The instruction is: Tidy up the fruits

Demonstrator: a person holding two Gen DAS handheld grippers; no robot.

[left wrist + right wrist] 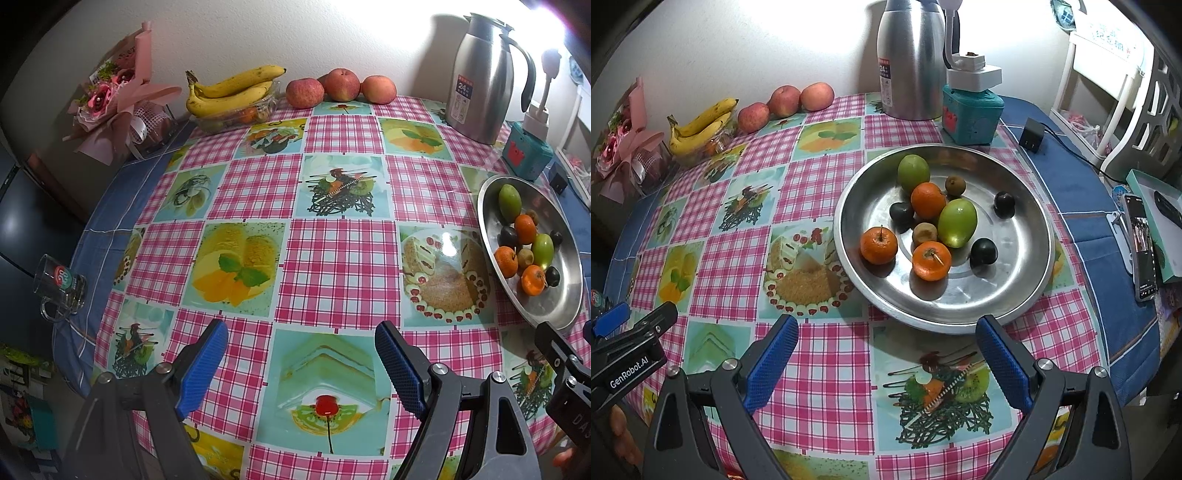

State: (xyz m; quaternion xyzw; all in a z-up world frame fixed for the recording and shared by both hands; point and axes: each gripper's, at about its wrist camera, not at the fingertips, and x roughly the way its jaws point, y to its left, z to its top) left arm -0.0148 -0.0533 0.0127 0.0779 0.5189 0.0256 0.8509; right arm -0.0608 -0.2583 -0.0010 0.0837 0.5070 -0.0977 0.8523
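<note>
The round table (1082, 229) under its pink checked oilcloth carried everything, and the steel basin (1015, 273) sat just ahead of the right gripper (886, 365), its near rim lying between and just beyond the blue pads. Inside it lay the small fruit: two green mangoes, the nearer one (957, 223) smooth and probably slippery, best taken across its narrow middle; three mandarins, the closest (931, 260) light and soft-skinned, so a gentle squeeze around its equator would suit; then dark plums (983, 252) and what looked like small kiwis (924, 233), though the view was too coarse to be sure. All seemed light and bruisable, and likely to roll on the slick metal. Far ahead of the left gripper (301, 362), against the wall, stood three apples (341, 84), firm and heavier, beside a bunch of bananas (229, 92) resting on a clear tub. Both grippers were tilted steeply down toward the cloth, side by side, their jaws spread wide and holding nothing, with only patterned oilcloth between the pads.
</note>
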